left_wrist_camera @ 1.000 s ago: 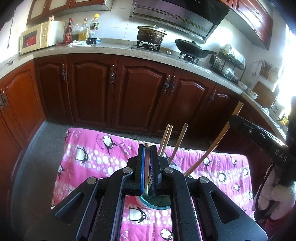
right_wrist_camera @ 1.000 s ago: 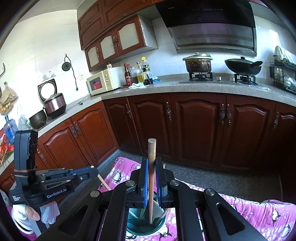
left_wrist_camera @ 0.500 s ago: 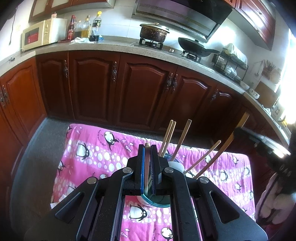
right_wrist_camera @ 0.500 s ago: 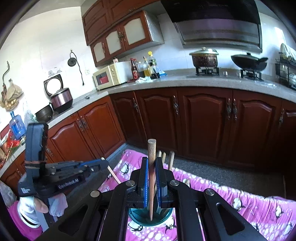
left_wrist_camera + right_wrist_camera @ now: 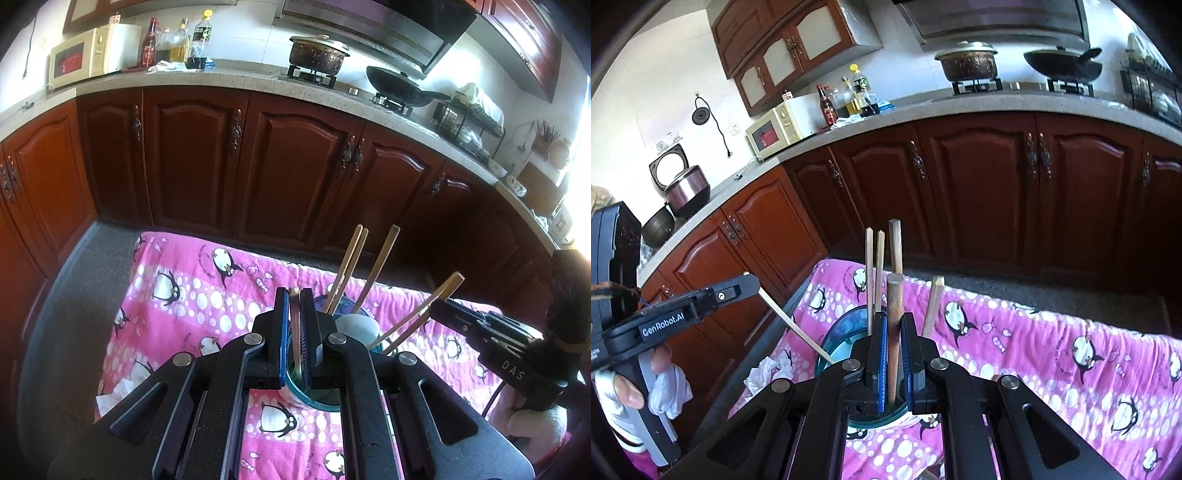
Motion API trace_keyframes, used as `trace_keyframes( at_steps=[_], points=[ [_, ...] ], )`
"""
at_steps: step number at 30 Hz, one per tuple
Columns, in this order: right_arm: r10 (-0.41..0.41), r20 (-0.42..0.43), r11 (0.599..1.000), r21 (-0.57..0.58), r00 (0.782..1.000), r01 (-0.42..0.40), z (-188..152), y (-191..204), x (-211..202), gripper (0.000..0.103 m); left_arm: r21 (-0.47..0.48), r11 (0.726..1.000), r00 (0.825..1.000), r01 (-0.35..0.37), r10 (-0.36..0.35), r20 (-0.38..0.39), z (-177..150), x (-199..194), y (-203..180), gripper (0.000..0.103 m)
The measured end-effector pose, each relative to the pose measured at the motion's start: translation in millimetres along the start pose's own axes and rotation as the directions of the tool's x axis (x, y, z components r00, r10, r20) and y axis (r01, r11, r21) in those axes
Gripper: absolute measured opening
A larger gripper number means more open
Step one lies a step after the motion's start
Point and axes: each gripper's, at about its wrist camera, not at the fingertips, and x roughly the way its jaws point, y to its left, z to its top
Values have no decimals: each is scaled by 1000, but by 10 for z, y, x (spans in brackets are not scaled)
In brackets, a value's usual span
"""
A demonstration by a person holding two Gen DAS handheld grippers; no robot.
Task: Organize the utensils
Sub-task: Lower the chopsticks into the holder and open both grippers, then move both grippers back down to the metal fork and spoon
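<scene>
A teal cup (image 5: 314,400) (image 5: 827,341) stands on the pink penguin cloth (image 5: 192,295), with several chopsticks (image 5: 349,266) leaning out of it. My left gripper (image 5: 294,295) is shut on a thin pale chopstick (image 5: 294,332) whose lower end reaches into the cup. The right wrist view shows this gripper (image 5: 753,286) at the left with the chopstick (image 5: 792,326) slanting down to the cup's rim. My right gripper (image 5: 894,321) is shut on a round wooden handle (image 5: 894,295), upright over the cup. It enters the left wrist view (image 5: 436,310) from the right.
Dark wooden cabinets (image 5: 295,166) run behind the table, under a counter with a microwave (image 5: 85,55), bottles and a stove with pots. A crumpled white tissue (image 5: 768,373) lies on the cloth's left edge. A gloved hand (image 5: 628,387) holds the left gripper.
My right gripper has come down with the wooden handle, close over the cup. The left gripper and its chopstick have stayed about where they were.
</scene>
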Motion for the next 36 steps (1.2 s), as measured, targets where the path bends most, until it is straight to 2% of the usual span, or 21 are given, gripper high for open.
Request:
trace_keyframes(
  at_steps=[3,5,6,7,8,10,11,19,23,36],
  points=[
    [2,-11,999,32,1000,-2,-10,-55,18,7,-6,1000,1000,1,-1,-8,-18,19,4,7],
    [6,-18,999,51,1000,-5,-18,-102,13,7,-11,1000,1000,1,-1,-14,-29,29,11,15],
    [5,-17,998,56,1000,-4,-23,-117,6,9,-14,1000,1000,3,-3,-17,-34,32,11,22],
    [1,-17,998,57,1000,0,-34,-111,-10,12,-17,1000,1000,6,-7,-20,-38,31,13,29],
    [1,-19,998,58,1000,0,-39,-117,-17,14,-18,1000,1000,10,-10,-20,-44,26,9,32],
    [3,-17,998,62,1000,-2,-54,-123,-43,24,-19,1000,1000,11,-11,-19,-56,12,2,40],
    [5,-18,998,64,1000,-4,-56,-123,-48,24,-18,1000,1000,9,-9,-20,-62,3,-3,41],
    [12,-20,998,70,1000,-10,-113,-103,-145,26,-12,1000,1000,16,-17,-10,-105,-159,-57,45],
    [10,-12,998,62,1000,-10,-176,-91,-268,29,20,999,999,-29,28,45,-126,-331,-133,45],
    [-7,-13,999,51,1000,7,-395,-83,-565,31,32,998,996,-53,51,80,-245,-591,-227,45]
  ],
)
